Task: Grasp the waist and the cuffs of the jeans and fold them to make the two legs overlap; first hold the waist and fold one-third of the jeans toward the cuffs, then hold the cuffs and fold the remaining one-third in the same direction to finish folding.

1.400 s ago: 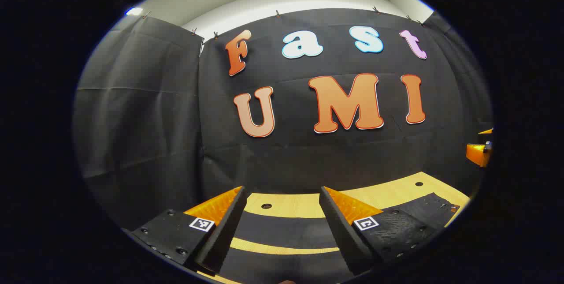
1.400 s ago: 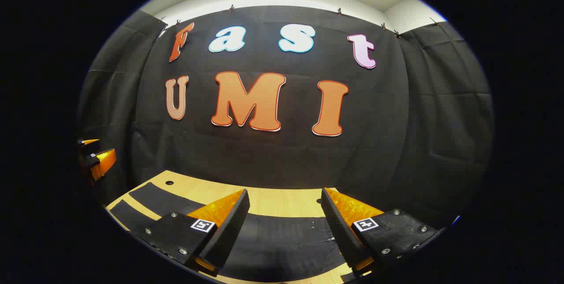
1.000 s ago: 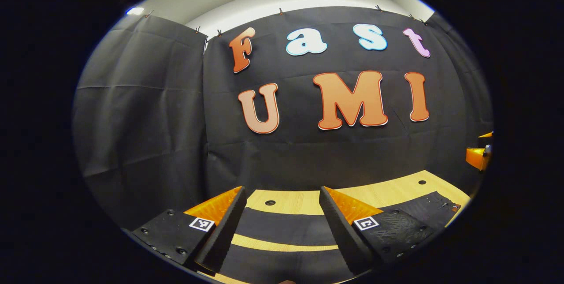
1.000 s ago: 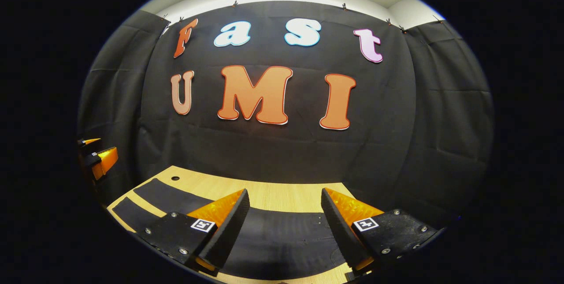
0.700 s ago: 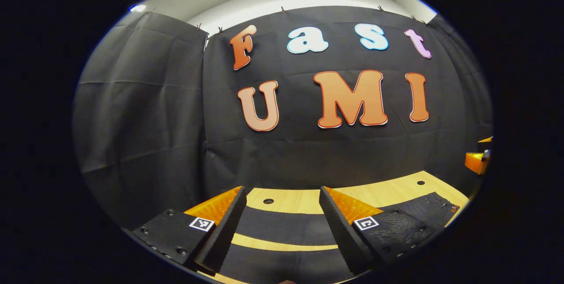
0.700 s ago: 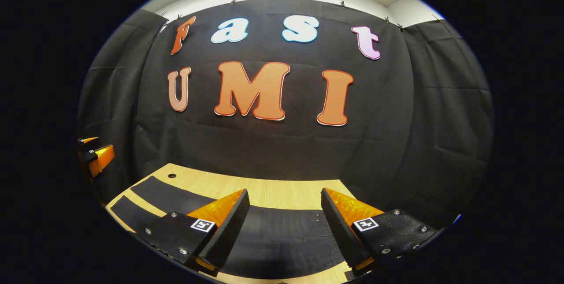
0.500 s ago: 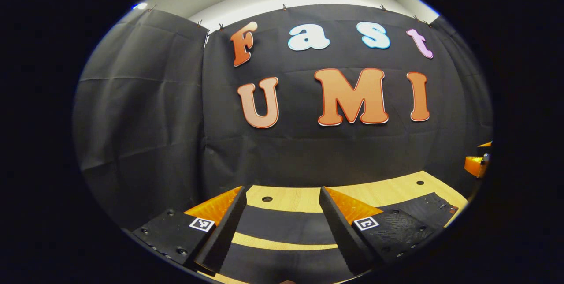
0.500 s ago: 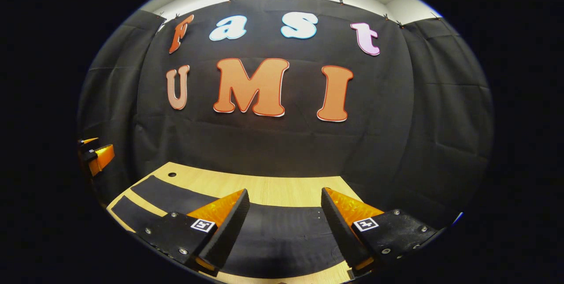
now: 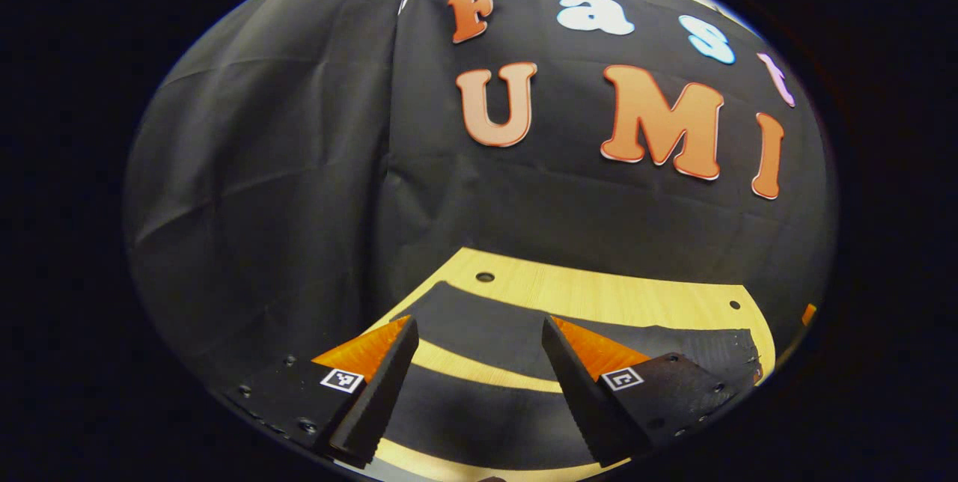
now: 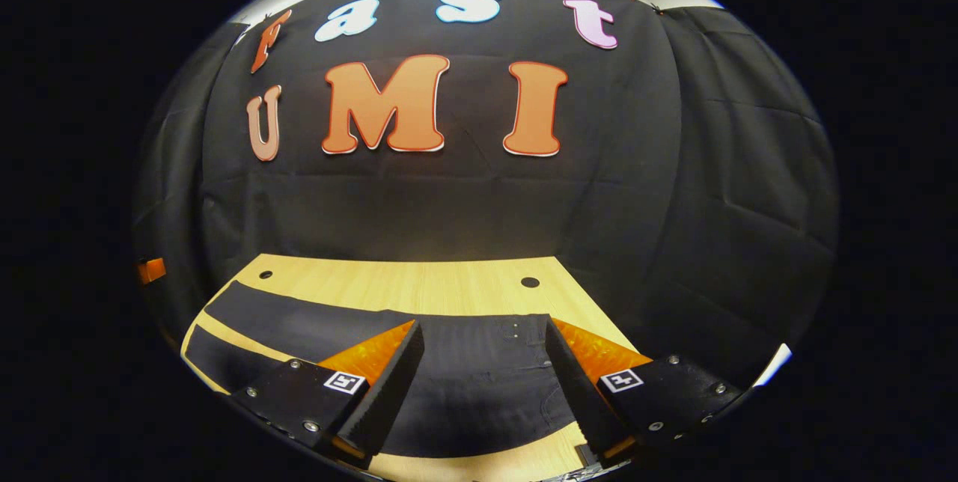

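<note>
Hovering in the left gripper view, the left gripper (image 9: 479, 362) has its fingers apart over the legs of the jeans (image 9: 494, 321), which lie flat on the table (image 9: 599, 291), cuffs toward 9 o'clock, likely placed for a cuff grab. In the right gripper view, the right gripper (image 10: 485, 366), fingers apart too, hangs above the waist (image 10: 516, 340) at 6 o'clock, nothing clamped yet
</note>
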`<state>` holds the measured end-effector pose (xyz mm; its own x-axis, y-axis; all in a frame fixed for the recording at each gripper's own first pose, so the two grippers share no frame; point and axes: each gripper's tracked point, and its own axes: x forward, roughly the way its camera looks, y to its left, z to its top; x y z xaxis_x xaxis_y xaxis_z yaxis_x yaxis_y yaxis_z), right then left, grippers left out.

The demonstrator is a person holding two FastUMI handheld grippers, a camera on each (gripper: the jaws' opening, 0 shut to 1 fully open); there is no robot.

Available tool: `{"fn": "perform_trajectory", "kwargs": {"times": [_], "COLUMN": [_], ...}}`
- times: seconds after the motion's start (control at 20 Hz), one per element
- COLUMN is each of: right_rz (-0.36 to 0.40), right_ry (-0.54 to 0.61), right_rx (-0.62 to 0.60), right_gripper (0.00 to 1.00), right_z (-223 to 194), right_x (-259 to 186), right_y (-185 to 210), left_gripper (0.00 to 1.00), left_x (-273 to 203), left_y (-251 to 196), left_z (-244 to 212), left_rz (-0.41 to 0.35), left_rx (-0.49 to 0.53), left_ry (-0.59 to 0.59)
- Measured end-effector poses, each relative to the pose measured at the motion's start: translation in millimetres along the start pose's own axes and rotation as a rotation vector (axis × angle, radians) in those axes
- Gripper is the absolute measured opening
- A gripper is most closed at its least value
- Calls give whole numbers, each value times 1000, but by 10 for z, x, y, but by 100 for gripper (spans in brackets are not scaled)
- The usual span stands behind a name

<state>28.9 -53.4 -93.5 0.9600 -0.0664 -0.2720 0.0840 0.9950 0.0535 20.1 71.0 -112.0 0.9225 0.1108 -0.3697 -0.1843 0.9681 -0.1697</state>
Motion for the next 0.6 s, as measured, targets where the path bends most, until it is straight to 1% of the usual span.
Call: {"fn": "perform_trajectory", "kwargs": {"times": [0.15, 0.25, 0.4, 0.6], "right_rz": [11, 1, -5, -15], "right_ry": [82, 144, 219, 338], "right_rx": [42, 68, 127, 196], "right_gripper": [98, 99, 99, 99], "right_z": [-191, -349, -572, -944], "right_x": [117, 158, 257, 372], "right_y": [-88, -202, -355, -565], "left_gripper": [99, 99, 99, 99], "left_x": [106, 149, 176, 225], "left_y": [259, 370, 536, 887], "left_z": [-258, -427, -696, -992], "left_rz": [62, 85, 100, 172], "left_rx": [-25, -37, -88, -138], "left_ry": [94, 156, 245, 364]}}
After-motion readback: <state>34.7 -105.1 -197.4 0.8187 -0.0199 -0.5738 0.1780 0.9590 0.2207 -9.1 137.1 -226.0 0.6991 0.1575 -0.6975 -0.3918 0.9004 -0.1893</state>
